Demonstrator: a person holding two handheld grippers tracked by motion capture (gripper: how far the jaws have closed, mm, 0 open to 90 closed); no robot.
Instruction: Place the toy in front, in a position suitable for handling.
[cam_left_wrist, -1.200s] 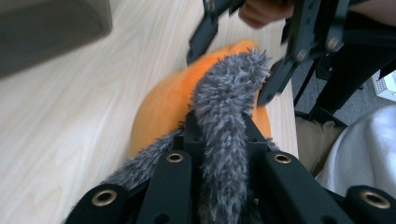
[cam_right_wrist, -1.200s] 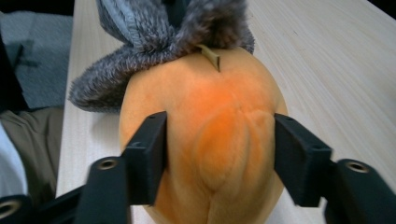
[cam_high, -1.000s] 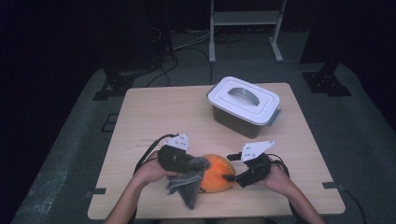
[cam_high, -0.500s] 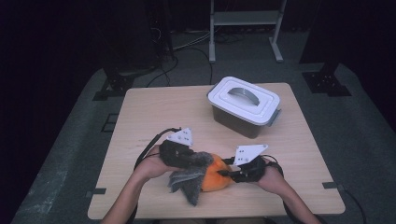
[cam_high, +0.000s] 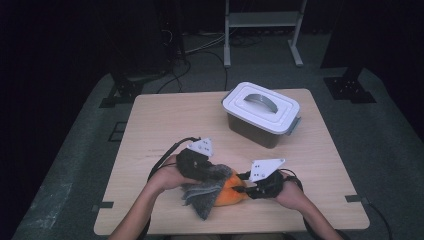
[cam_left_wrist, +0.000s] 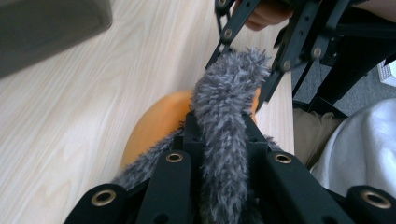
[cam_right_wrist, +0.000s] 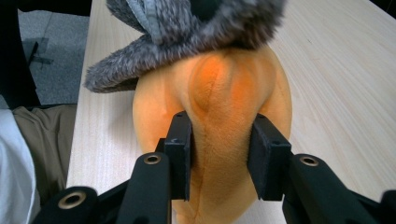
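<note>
An orange plush (cam_right_wrist: 212, 135) lies on the worktop (cam_high: 165, 125) between the two claws, long axis running from one to the other. The right claw (cam_right_wrist: 219, 156) has just been closing and now pinches its near end. Opposite, the left claw (cam_left_wrist: 223, 140) is clamped on the grey fur (cam_left_wrist: 224, 102) draped over its far end.

Both forearms reach in low over the table's near edge. The left gripper (cam_high: 212, 175) is clamped tight on grey fur. The right gripper (cam_high: 245, 189) has just been closing, its pads (cam_right_wrist: 180, 149) pressing an orange toy between them.
</note>
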